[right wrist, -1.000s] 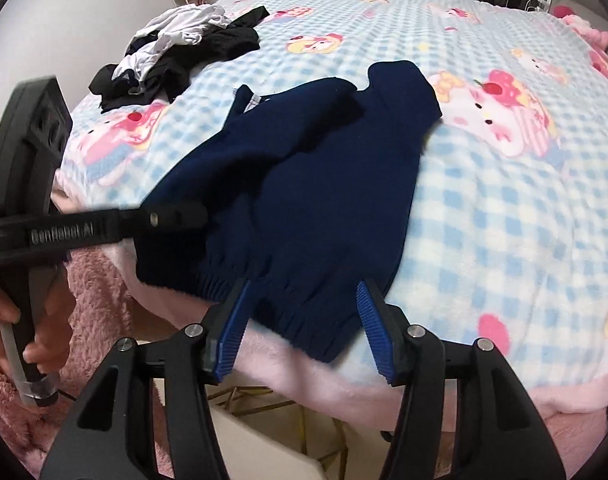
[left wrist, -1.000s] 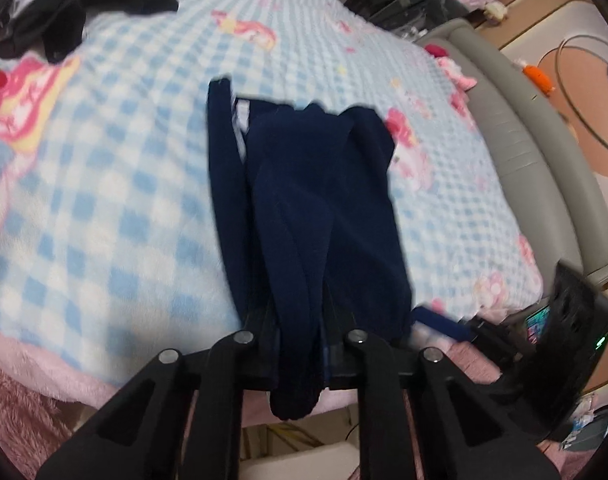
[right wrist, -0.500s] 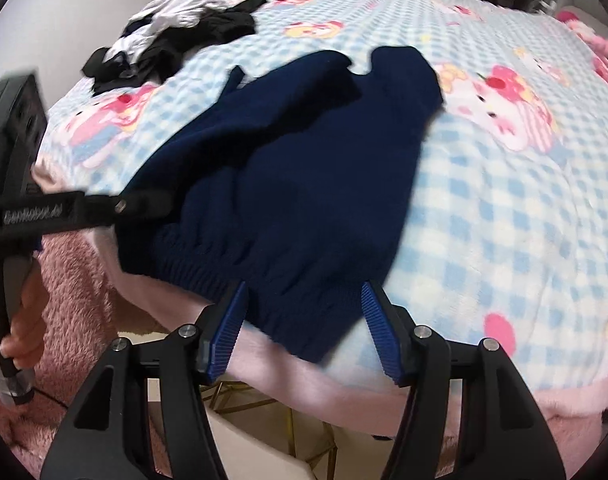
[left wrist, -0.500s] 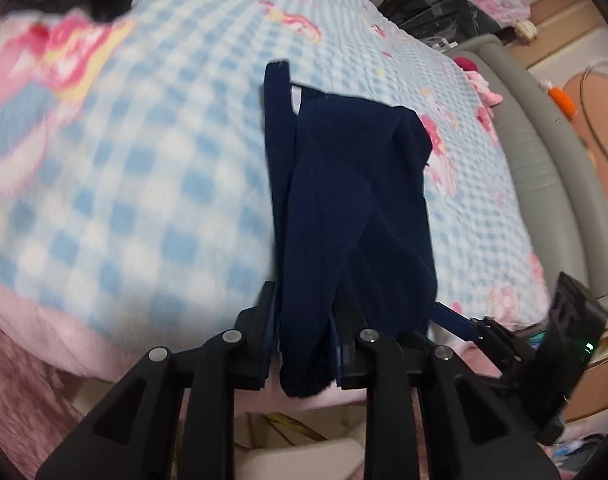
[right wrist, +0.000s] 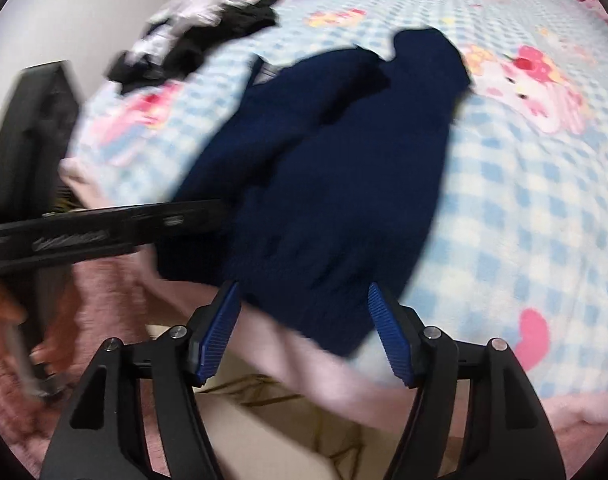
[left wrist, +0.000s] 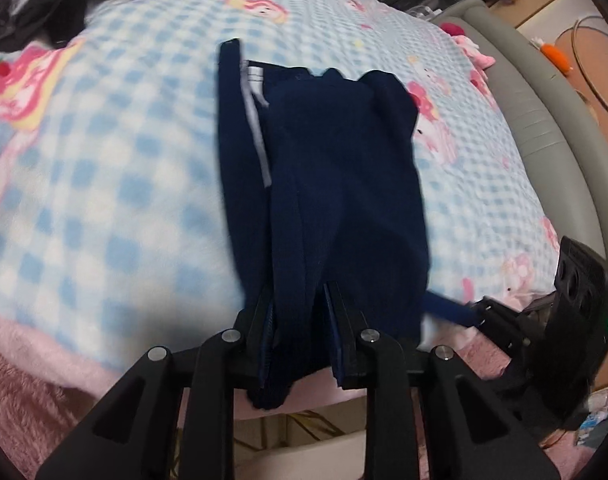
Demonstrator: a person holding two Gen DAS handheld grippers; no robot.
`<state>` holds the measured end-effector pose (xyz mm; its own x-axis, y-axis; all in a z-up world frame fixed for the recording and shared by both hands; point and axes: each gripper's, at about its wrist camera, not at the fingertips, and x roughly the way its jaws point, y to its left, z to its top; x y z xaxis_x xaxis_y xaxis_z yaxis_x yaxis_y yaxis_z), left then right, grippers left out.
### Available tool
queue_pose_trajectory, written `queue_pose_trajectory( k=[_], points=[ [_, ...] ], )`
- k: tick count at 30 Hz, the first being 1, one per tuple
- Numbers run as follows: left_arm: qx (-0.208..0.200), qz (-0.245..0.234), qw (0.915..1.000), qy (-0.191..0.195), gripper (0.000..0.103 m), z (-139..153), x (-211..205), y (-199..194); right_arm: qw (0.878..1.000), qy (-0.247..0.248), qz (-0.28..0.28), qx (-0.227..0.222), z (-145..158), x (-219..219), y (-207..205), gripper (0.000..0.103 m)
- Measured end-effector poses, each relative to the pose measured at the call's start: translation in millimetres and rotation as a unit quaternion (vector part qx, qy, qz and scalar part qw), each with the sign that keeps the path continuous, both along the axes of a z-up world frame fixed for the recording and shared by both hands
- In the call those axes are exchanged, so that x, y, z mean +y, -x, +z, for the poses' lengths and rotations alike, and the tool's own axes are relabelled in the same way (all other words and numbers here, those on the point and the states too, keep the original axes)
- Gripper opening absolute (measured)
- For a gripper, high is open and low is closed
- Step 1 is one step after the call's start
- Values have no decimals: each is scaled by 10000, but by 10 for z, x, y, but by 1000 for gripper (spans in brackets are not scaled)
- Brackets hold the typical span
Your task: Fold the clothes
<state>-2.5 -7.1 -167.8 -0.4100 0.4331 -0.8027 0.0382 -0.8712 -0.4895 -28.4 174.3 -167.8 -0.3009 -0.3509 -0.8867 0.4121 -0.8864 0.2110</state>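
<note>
A navy blue knit sweater (left wrist: 336, 184) lies lengthwise on the blue-checked blanket, its hem at the bed's near edge. My left gripper (left wrist: 297, 320) is shut on the sweater's hem, with cloth bunched between its fingers. In the right wrist view the sweater (right wrist: 336, 184) spreads in front of my right gripper (right wrist: 304, 320), which is open with its blue pads on either side of the hem, not gripping it. The left gripper (right wrist: 191, 216) shows there at the sweater's left edge. The right gripper (left wrist: 456, 312) shows at the right of the left wrist view.
A pile of black and white clothes (right wrist: 207, 36) lies at the bed's far left corner. The blue-checked cartoon blanket (left wrist: 103, 184) covers the bed, with a pink fleece edge (right wrist: 324, 360) hanging at the front. A grey padded bed frame (left wrist: 544, 120) runs along the right.
The left gripper has kept its hold on the hem and shifted slightly. The right gripper has edged forward toward the hem, still open. Both views are blurred by motion.
</note>
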Motion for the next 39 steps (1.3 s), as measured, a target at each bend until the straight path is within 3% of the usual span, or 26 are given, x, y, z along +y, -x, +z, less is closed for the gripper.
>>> queue_pose_trajectory(
  k=[2, 5, 7, 10, 12, 16, 23, 26, 28, 31, 36, 39],
  points=[
    [-45, 56, 9997, -217, 24, -16, -91, -37, 9998, 15, -197, 21, 22, 71, 1, 66],
    [-140, 65, 9997, -214, 27, -34, -153, -37, 9991, -190, -358, 142, 65, 108, 0, 66],
    [-223, 62, 9995, -221, 39, -45, -142, -29, 9989, -308, -285, 216, 110, 88, -35, 66],
    [-293, -3, 9991, -312, 41, -74, -176, -52, 9984, -487, -30, 282, 164, 45, -100, 66],
    [-267, -61, 9985, -465, 32, -57, -204, -76, 9980, -563, -5, 280, 172, 56, -120, 66],
    [-58, -58, 9972, -741, 23, 38, -220, -91, 9983, -513, 152, 212, 179, 7, -150, 66],
    [132, 87, 9839, -1782, 21, 137, -276, 17, 9968, -515, 531, 313, 132, -246, -238, 67],
    [-98, 12, 9894, -1452, 21, 11, -62, 146, 9959, -712, 354, 422, 15, -306, -143, 67],
    [-119, 30, 9856, -1689, 20, -24, 16, 177, 9959, -815, 151, 354, -56, -286, -98, 65],
    [196, 81, 9811, -1921, 20, 107, 18, 146, 9959, -712, 156, 544, 32, -277, -188, 65],
    [360, 255, 9689, -2433, 17, 177, -105, 133, 9958, -270, 201, 854, 242, -342, -268, 66],
    [349, 323, 9663, -2531, 17, 135, -175, 102, 9952, -277, 90, 937, 270, -411, -246, 66]
  ],
)
